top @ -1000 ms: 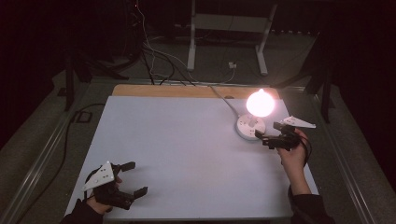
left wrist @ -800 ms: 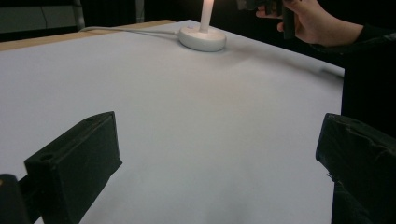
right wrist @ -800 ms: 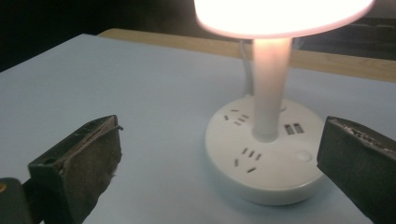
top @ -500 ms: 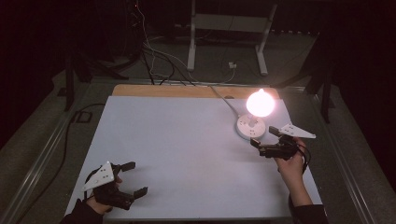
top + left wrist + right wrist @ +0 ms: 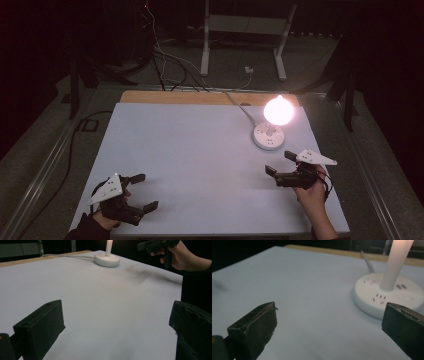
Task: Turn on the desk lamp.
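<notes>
A small white lamp stands at the table's back right, its round bulb (image 5: 278, 111) glowing above a disc base (image 5: 268, 136). My right gripper (image 5: 279, 162) hovers just in front of that base, open, with nothing between its jaws. In the right gripper view the lamp base (image 5: 387, 296) and stem (image 5: 395, 262) lie close ahead of the right gripper (image 5: 332, 320). My left gripper (image 5: 146, 190) sits near the front left corner, open and empty. The left gripper view looks past the left gripper (image 5: 117, 315) across the sheet to the lamp base (image 5: 107, 260) and the other hand (image 5: 185, 260).
A white sheet (image 5: 200, 150) covers the table, with a strip of bare wood (image 5: 175, 97) at the back edge. The lamp's cable (image 5: 240, 107) runs off the back. Beyond the table are floor cables and a metal stand (image 5: 245, 30) in the dark.
My right gripper has drawn back from the lamp base toward the table's front edge. The left gripper has stayed where it was.
</notes>
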Available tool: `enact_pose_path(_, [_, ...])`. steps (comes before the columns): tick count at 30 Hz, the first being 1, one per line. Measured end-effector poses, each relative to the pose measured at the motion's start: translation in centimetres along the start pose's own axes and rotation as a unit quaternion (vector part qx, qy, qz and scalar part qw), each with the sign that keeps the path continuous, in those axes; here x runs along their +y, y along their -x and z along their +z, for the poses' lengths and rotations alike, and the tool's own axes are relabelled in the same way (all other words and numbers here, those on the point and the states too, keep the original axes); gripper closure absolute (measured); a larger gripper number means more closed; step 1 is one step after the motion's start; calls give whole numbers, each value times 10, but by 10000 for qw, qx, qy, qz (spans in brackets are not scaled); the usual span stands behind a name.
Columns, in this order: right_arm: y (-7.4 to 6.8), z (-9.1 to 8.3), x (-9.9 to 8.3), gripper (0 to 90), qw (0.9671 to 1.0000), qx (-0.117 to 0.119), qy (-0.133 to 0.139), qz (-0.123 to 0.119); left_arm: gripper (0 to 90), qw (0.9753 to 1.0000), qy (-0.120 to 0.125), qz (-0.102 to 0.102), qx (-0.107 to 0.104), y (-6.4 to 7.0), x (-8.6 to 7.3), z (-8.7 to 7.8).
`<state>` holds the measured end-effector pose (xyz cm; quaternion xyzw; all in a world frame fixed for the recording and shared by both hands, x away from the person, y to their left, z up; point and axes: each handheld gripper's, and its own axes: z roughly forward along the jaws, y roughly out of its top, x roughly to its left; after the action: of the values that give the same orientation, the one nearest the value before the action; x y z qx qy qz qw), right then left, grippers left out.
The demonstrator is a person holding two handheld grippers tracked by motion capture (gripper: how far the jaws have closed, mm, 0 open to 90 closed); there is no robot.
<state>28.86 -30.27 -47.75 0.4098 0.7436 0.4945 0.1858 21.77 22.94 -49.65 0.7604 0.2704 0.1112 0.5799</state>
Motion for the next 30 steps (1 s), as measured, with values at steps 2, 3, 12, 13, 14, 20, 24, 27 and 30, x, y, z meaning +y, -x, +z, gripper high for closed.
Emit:
enact_pose_path(2, [-1,-2,-6,0,10000,2,-75,42,4,10000,9,-6,-1,0,0,0])
enact_pose_path(3, [-2,-3,-8,0,9999,-2,-113,65,3,10000,2,-1,-1,0,0,0])
enact_pose_path(12, [-9,-8,-30,0,9989,138,-443,25,4,10000,-31,13,-7,1,0,1])
enact_pose_path(13, [-10,-9,-34,0,9985,138,-522,41,3,10000,-29,7,-8,1,0,1])
enact_pose_path(14, [-10,-10,-37,0,9983,151,-561,48,3,10000,-36,18,-3,1,0,1])
enact_pose_path(20, [-12,-15,-49,0,9969,161,-772,49,4,10000,-49,26,-10,1,0,1])
enact_pose_path(24, [-14,-22,-60,0,9954,148,-942,-7,4,10000,-44,17,-15,1,0,1])
enact_pose_path(27, [-14,-24,-63,0,9948,110,-1007,-47,4,10000,-88,45,-8,1,0,2])
enact_pose_path(30, [-13,-25,-65,0,9945,109,-1045,-16,3,10000,-64,56,-6,2,0,1])
